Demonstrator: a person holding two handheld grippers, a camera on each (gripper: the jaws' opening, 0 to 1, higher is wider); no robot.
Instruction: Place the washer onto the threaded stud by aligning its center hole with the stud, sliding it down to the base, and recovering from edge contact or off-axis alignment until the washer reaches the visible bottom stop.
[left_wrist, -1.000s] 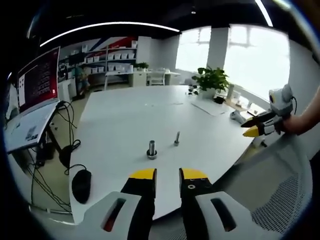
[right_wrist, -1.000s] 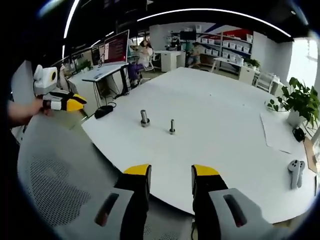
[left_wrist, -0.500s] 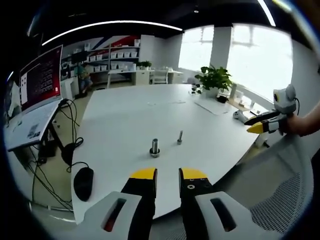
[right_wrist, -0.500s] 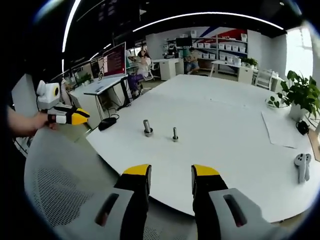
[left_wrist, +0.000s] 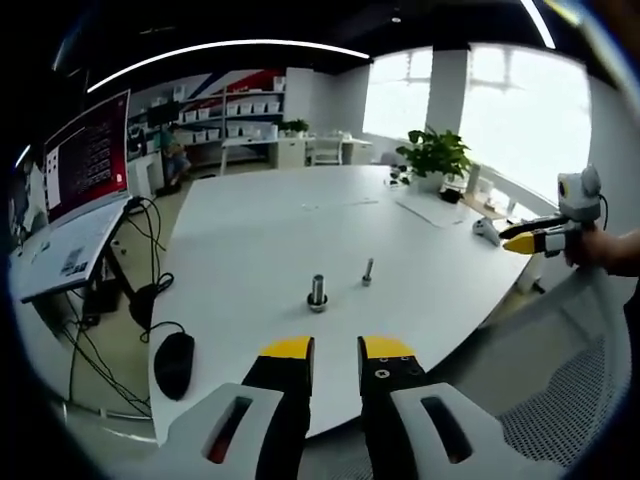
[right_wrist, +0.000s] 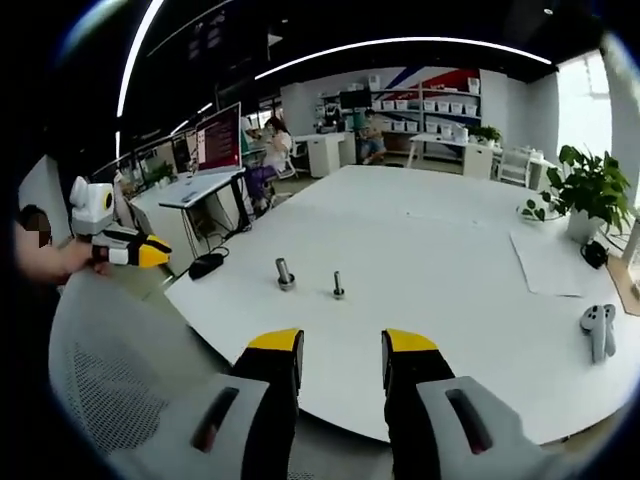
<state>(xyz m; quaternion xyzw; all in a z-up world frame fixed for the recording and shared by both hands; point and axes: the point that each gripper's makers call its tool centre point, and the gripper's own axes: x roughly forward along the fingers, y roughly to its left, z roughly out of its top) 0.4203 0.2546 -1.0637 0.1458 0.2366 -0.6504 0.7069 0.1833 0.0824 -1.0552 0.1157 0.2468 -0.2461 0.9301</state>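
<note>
1. Stud (left_wrist: 368, 271), upright on the white table (left_wrist: 260, 230): a slim metal post, thread too small to make out. Over the last second it sits slightly higher and smaller in both views; the whole picture shifts with it, so the cameras have drawn back a little and the stud itself has not moved.
2. Thicker metal post with a wide foot (left_wrist: 317, 293), standing just beside the stud (right_wrist: 338, 285); in the right gripper view it is at (right_wrist: 284, 274). Whether the ring at its foot is the washer cannot be told at this size.
3. Left gripper (left_wrist: 335, 350): yellow-tipped jaws slightly apart with a narrow gap, holding nothing, hanging off the table's near edge, well apart from the stud. Gap unchanged from a second ago.
4. Right gripper (right_wrist: 341, 345): jaws spread wider, empty, likewise off the table edge.
5. Task standing, as a judgement: no approach begun; nothing gripped, the pull-back brings neither gripper closer.
6. Surroundings: computer mouse (left_wrist: 175, 364), potted plant (left_wrist: 436, 157), monitor (left_wrist: 88, 155), mesh chair back (right_wrist: 110, 370).
</note>
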